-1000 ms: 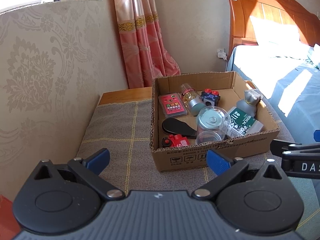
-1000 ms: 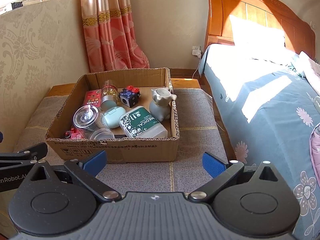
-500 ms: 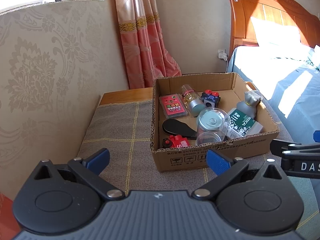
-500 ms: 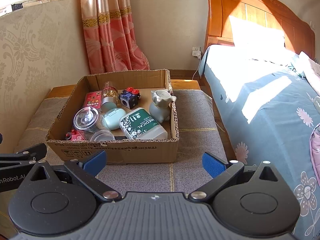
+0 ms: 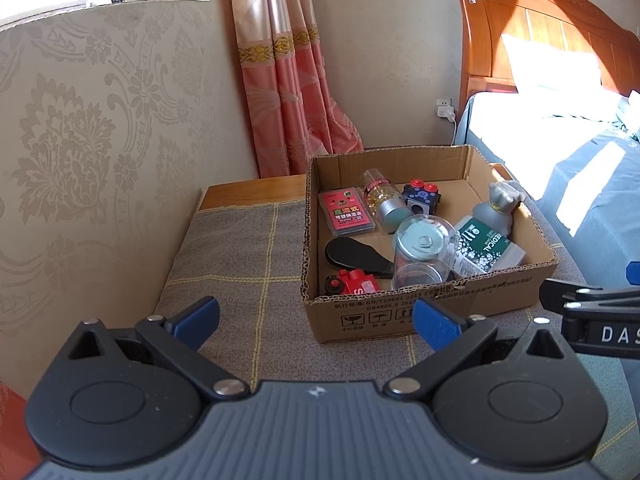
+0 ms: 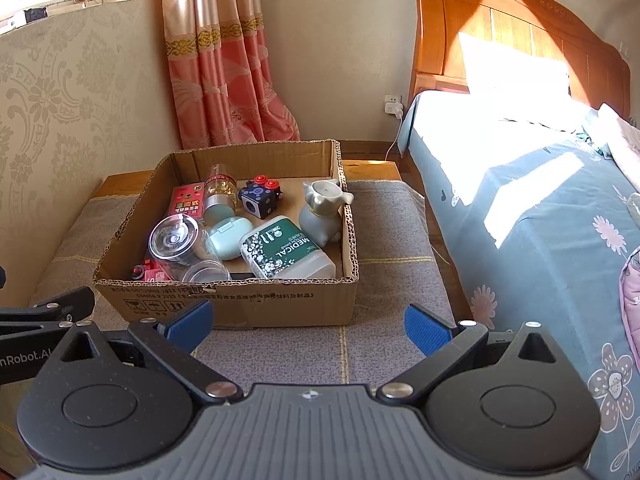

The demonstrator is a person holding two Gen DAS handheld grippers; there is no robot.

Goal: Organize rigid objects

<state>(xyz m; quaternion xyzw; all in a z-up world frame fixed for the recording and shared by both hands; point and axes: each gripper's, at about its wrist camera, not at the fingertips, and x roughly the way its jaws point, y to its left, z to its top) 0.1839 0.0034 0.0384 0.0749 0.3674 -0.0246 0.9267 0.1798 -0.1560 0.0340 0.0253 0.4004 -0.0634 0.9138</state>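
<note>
Both grippers hang short of the near edge of the desk (image 6: 384, 344), a low surface under a grey checked cloth, and neither touches anything. The left gripper (image 5: 316, 320) has its jaws spread wide with nothing between them, and the right gripper (image 6: 306, 324) is the same.

The cardboard box (image 6: 240, 300) sits on the cloth toward the right side of the desk, well in from the near edge, with its flaps cut away. Inside it, against the right wall, a grey animal-shaped jar (image 6: 322, 212) stands upright. Just in front of it a green and white cotton swab box (image 6: 286, 248) lies on its side. At the middle lies a pale green case (image 6: 230, 236), with a clear glass cup (image 6: 174, 238) tipped over beside it toward the left wall. Farther back, a dark blue cube with red buttons (image 6: 260, 198) sits near the rear wall, next to a small bottle (image 6: 219, 192) lying down and a red card pack (image 6: 186, 200). A black shoehorn-like piece (image 5: 352, 254) lies along the left side, and a small red toy (image 5: 352, 282) rests in the near left corner.

A bed (image 6: 540, 208) with a wooden headboard stands to the right.
</note>
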